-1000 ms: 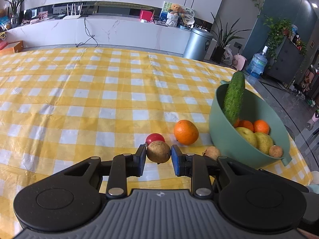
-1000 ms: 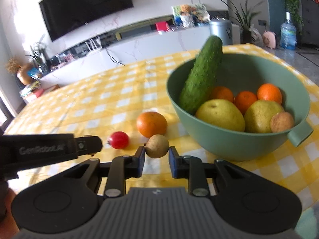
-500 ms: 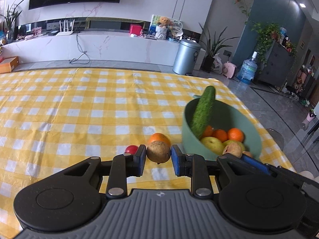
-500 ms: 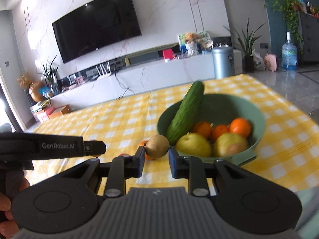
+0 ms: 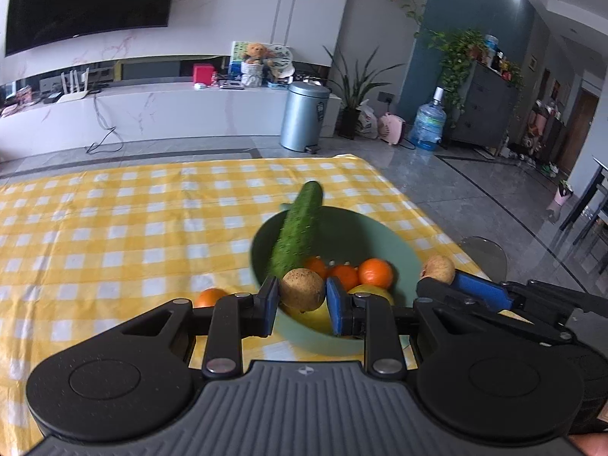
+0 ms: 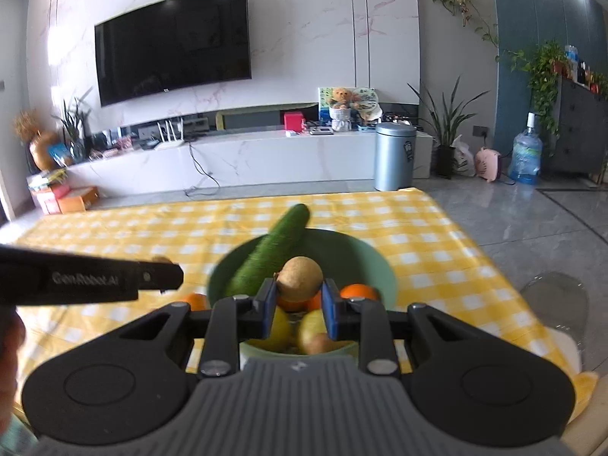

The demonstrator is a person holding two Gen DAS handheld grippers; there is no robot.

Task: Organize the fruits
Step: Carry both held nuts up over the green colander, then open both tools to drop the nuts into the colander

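Fruit (image 5: 303,289) pinched in left fingers (image 5: 270,302) and fruit (image 6: 299,279) in right fingers (image 6: 330,309) have risen off the surface (image 5: 114,228) to above the bowl (image 5: 402,250), ready to drop.

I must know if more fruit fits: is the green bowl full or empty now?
Partly full. The green bowl holds a cucumber leaning on its rim, oranges and yellow fruit, with bare inner wall showing above them.

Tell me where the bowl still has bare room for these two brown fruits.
The green bowl shows bare wall on its far right side, behind the oranges. The near side is crowded with yellow pears, and the cucumber leans across the left rim. Outside, the tablecloth beyond the loose orange is bare.
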